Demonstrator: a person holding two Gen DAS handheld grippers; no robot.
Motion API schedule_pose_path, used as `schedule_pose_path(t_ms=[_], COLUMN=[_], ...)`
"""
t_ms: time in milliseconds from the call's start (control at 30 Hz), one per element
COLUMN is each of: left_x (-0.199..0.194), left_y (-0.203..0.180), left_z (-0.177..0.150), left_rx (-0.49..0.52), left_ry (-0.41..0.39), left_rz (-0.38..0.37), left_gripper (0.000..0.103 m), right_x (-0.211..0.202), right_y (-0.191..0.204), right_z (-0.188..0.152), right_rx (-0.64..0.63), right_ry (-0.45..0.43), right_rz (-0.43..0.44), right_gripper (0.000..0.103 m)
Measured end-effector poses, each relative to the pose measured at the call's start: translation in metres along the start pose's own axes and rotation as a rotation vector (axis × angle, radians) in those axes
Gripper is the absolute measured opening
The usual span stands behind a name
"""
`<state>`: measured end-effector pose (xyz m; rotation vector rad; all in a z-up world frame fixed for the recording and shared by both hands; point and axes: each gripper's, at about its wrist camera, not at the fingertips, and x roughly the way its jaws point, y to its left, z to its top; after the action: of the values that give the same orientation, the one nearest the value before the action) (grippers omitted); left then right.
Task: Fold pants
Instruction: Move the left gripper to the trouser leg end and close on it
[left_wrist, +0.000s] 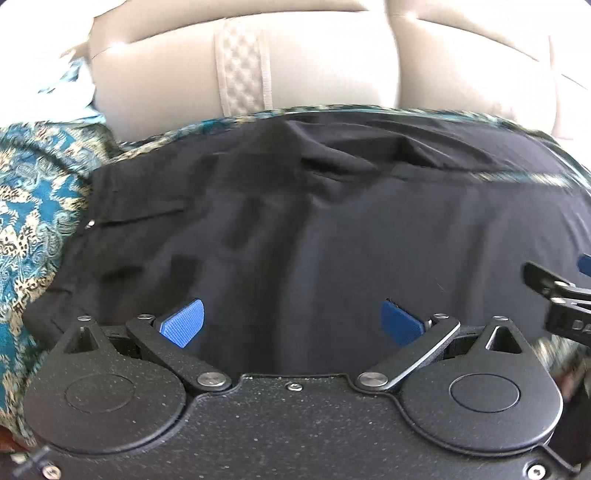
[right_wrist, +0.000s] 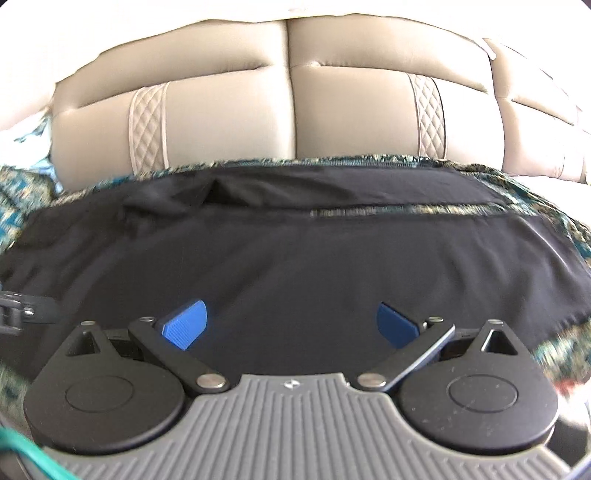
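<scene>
The black pants (left_wrist: 295, 221) lie spread on a patterned teal cover (left_wrist: 33, 206) in front of a beige sofa back (left_wrist: 332, 62). At the left, the left gripper (left_wrist: 291, 323) hovers over the near cloth, fingers wide and empty; the right gripper (right_wrist: 291, 325) does likewise at the right. I judge that a pinch could catch the cover too, or only one layer, so the fold goes crooked.
</scene>
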<state>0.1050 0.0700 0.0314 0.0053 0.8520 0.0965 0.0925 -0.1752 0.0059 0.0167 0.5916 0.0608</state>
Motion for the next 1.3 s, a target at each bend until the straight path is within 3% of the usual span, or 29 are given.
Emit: schedule_pose_path(t_ms=[200, 533, 767, 967, 1067, 1133, 1300], left_x=[0.044, 0.104, 0.105, 0.113, 0.115, 0.116, 0.112], left_y=[0.032, 0.045, 0.046, 0.080, 0.084, 0.092, 0.129], left_z=[0.041, 0.048, 0.045, 0.045, 0.055, 0.064, 0.100], left_rx=[-0.059, -0.065, -0.045, -0.242, -0.198, -0.243, -0.420], left_ry=[0.015, 0.089, 0.080, 0.140, 0.202, 0.240, 0.165], left_rz=[0.098, 0.212, 0.203, 0.092, 0.097, 0.097, 0.106], left_gripper=[0.103, 0.103, 0.103, 0.103, 0.103, 0.101, 0.096], right_x=[0.051, 0.103, 0.118, 0.118, 0.119, 0.125, 0.166], right_y=[0.002, 0.017, 0.020, 0.022, 0.018, 0.013, 0.003], right_z=[0.021, 0.034, 0.034, 0.039, 0.058, 0.077, 0.124], right_rx=[-0.017, -0.068, -0.083, -0.115, -0.089, -0.046, 0.042], right_ry=[-0.017, -0.024, -0.011, -0.066, -0.080, -0.068, 0.067], right_rz=[-0.031, -0.062, -0.071, -0.111, -0.113, -0.113, -0.153], right_gripper=[0.103, 0.103, 0.103, 0.103, 0.103, 0.103, 0.103])
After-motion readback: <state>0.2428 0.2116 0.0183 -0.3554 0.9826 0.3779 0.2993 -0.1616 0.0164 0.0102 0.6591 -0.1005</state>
